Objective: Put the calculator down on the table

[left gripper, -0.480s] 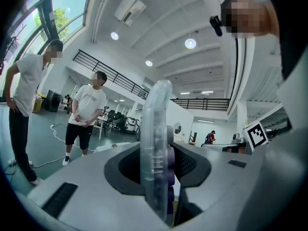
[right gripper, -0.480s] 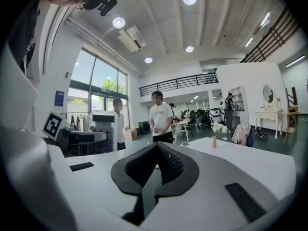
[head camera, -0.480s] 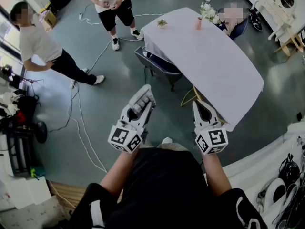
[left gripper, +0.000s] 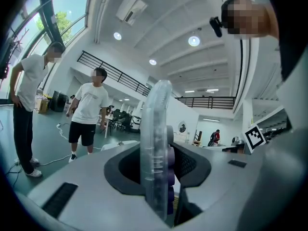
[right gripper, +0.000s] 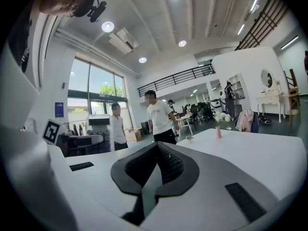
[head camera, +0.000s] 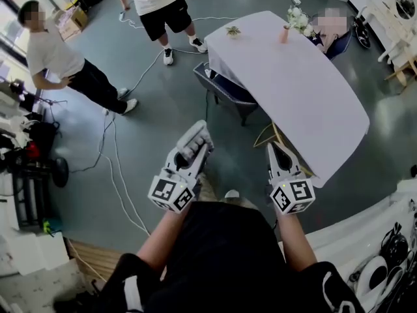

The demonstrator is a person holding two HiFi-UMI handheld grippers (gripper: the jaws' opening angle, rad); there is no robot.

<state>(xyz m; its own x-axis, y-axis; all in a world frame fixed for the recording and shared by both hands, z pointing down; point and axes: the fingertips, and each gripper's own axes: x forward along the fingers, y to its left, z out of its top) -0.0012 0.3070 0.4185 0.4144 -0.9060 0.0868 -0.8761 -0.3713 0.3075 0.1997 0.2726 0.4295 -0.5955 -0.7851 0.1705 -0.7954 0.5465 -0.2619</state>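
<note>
My left gripper (head camera: 190,152) is shut on the calculator (head camera: 197,134), a pale slab with rows of keys, held above the grey floor in front of me. The left gripper view shows the calculator (left gripper: 155,143) edge-on between the jaws, with a clear casing and purple keys. My right gripper (head camera: 277,151) hangs beside it with jaws shut and nothing in them; in its own view the right gripper (right gripper: 155,150) points towards the table. That table (head camera: 313,90), under a white cloth, stands ahead and to the right, its near corner just beyond the right gripper.
On the table's far end stand a pink vase (head camera: 285,34), white flowers (head camera: 298,18) and a small plant (head camera: 232,31). A dark chair (head camera: 228,93) sits at the table's left end. Two people (head camera: 58,64) stand to the left and ahead. Cables (head camera: 114,168) trail across the floor.
The head view has shifted a little towards the table, which now sits slightly lower and further right. Both grippers keep their pose, and the calculator stays in the left one.
</note>
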